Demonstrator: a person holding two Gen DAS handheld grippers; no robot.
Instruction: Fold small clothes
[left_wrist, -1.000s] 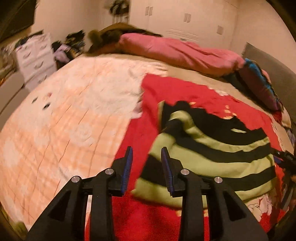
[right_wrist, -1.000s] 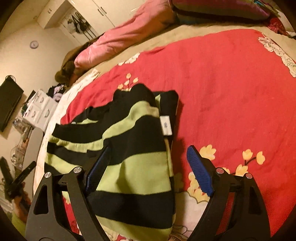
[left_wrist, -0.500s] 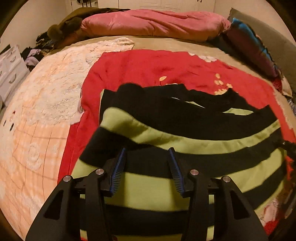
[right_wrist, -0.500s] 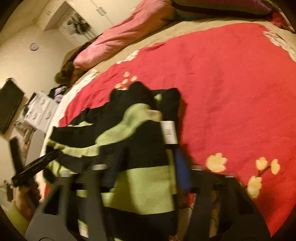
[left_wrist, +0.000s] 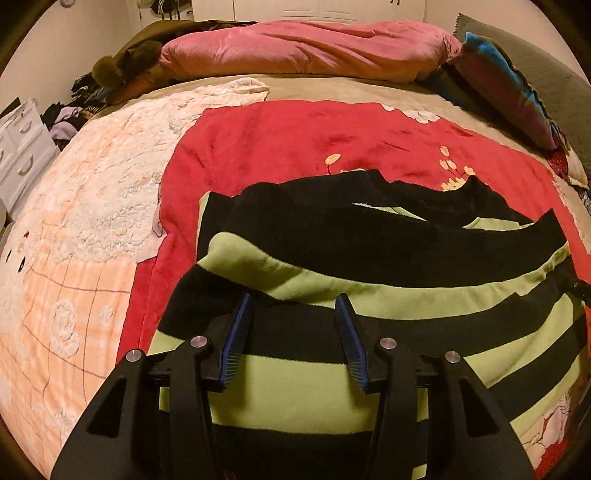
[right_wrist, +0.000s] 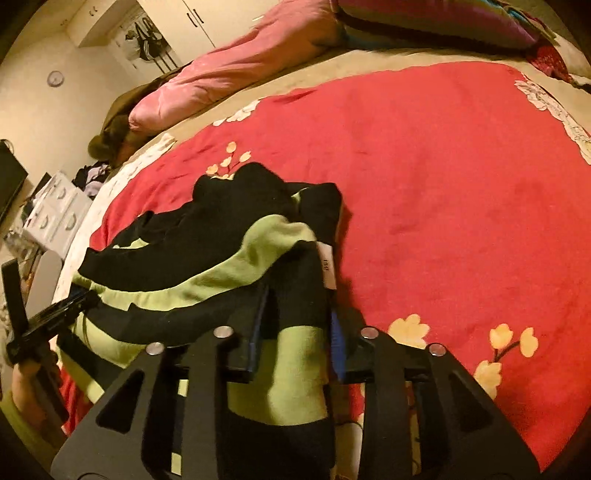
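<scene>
Tongs: right tongs (right_wrist: 295, 332) pinching sweater (right_wrist: 207, 266) edge; left tongs (left_wrist: 291, 332) open above it. Step: mid-fold. Next: left grips, fold across blanket (right_wrist: 461, 184).

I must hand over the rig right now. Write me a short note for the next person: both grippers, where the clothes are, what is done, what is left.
Left gripper: open, fingers over the black and lime-green striped fleece garment, gripping nothing.
Right gripper: shut on the garment's edge, below the white label.
Garment: lies on the red flowered blanket on the bed, rumpled, one part bunched up at the right gripper.
Done: one side is gripped.
Left: grip the other side with the left gripper, fold the garment and flatten it.
</scene>
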